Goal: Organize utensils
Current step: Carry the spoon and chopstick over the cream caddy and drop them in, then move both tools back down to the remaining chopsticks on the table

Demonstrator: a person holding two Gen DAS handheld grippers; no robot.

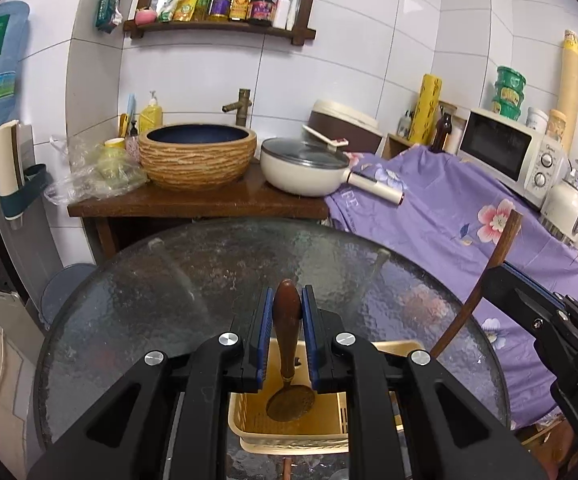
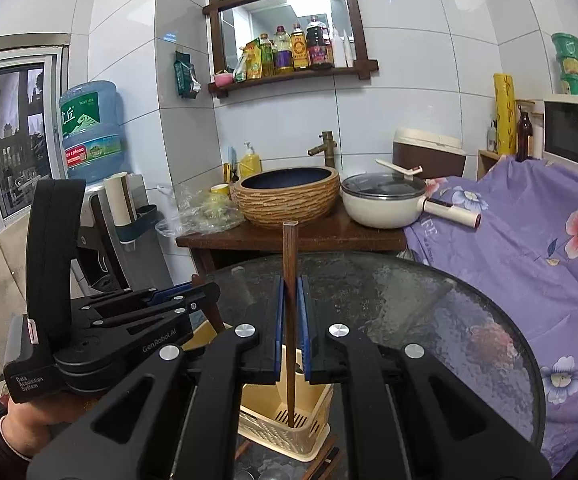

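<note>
Left gripper (image 1: pixel 287 304): I clamp the wooden spoon (image 1: pixel 289 360) by its handle, bowl hanging into the beige caddy (image 1: pixel 289 436) for a drop.
Right gripper (image 2: pixel 291 316): pinched on a chopstick (image 2: pixel 290 320), its tip seemingly inside the caddy's slotted compartment.

In our left wrist view, the left gripper (image 1: pixel 288 300) has its blue pads (image 1: pixel 265 312) closed on the dark handle of a wooden spoon (image 1: pixel 288 354), and the spoon hangs with its round bowl down inside a beige utensil basket (image 1: pixel 289 438). This basket stands on a round glass table (image 1: pixel 169 292), near to the edge that is closest to us. On the right side we see the black right gripper (image 1: pixel 493 280), which holds a long brown wooden stick (image 1: pixel 485 276); the stick leans with its upper end over a purple flowered cloth (image 1: pixel 429 216) and its lower end goes down toward the basket
</note>
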